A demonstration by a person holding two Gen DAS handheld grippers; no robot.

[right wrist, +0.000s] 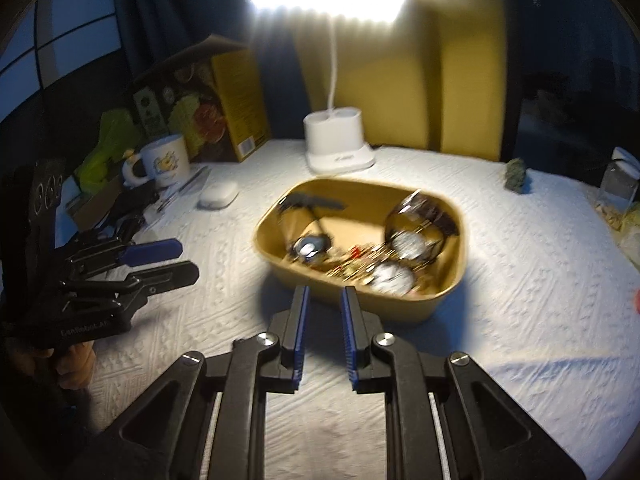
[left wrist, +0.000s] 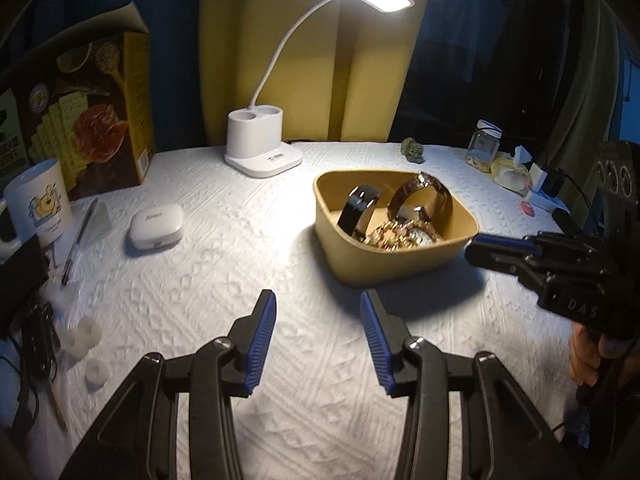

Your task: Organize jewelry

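A tan tray [left wrist: 400, 270] on the white cloth holds a black-strap watch [left wrist: 359, 209], a brown-strap watch [left wrist: 422, 196] and a heap of gold jewelry [left wrist: 404, 236]. The tray [right wrist: 400, 306] is blurred in the right wrist view. My left gripper [left wrist: 318, 300] is open and empty, over bare cloth in front of the tray's left side. My right gripper [right wrist: 323, 294] is open with a narrow gap and empty, just before the tray's near wall. It also shows in the left wrist view [left wrist: 492, 248], to the right of the tray.
A white desk lamp [left wrist: 262, 148] stands behind the tray. A white earbud case [left wrist: 155, 228], a pen [left wrist: 78, 240], a mug [left wrist: 38, 204] and a food box [left wrist: 88, 116] are at the left. A glass jar [left wrist: 483, 146], a small green figure [left wrist: 413, 149] and chargers are at the right.
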